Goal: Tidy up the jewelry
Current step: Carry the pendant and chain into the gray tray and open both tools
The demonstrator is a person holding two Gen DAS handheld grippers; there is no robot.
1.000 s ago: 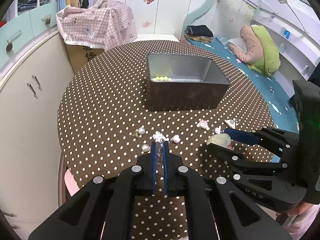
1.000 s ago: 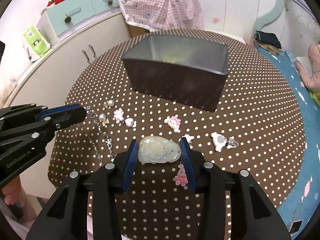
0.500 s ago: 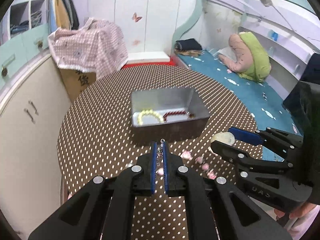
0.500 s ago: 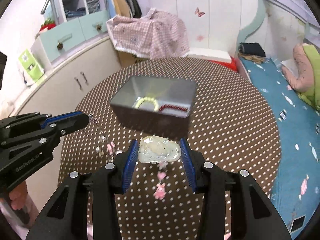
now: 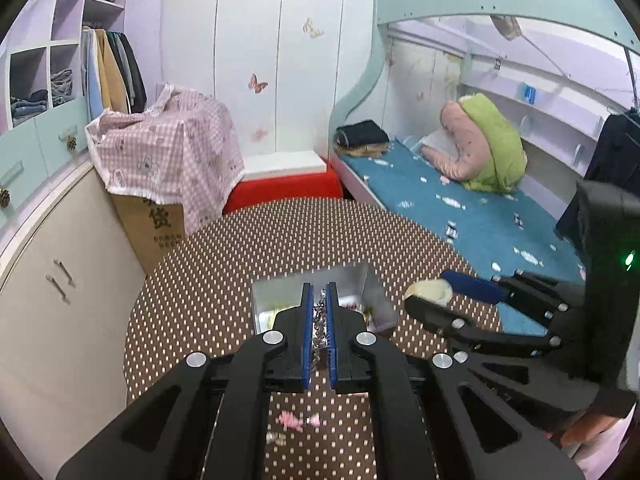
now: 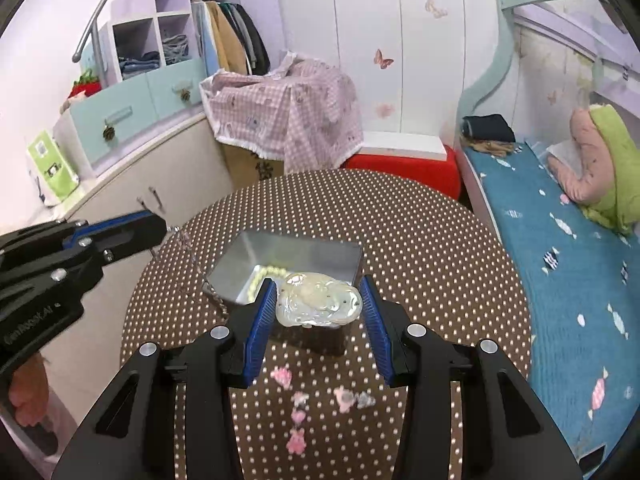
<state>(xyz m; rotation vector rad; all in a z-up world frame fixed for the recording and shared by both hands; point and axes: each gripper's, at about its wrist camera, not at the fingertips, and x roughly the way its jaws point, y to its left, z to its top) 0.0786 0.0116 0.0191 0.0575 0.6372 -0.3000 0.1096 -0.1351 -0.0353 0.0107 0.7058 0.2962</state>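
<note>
The left gripper (image 5: pixel 319 296) is clenched on a thin silver chain (image 5: pixel 319 322) and the right gripper (image 6: pixel 319 296) grasps a pale carved jade pendant (image 6: pixel 319 300), both above the open grey metal box (image 6: pixel 316 252) near the bench (image 6: pixel 420 248) centre.

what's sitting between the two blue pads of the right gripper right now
A pale, carved jade-like pendant, clamped between the right gripper's pads, shown best in the right wrist view. It is held above the metal box on the table.

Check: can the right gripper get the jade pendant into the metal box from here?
Probably yes. The right gripper holds the jade pendant raised near the metal box, whose top is open; the left gripper and its chain hang off to the side.
</note>
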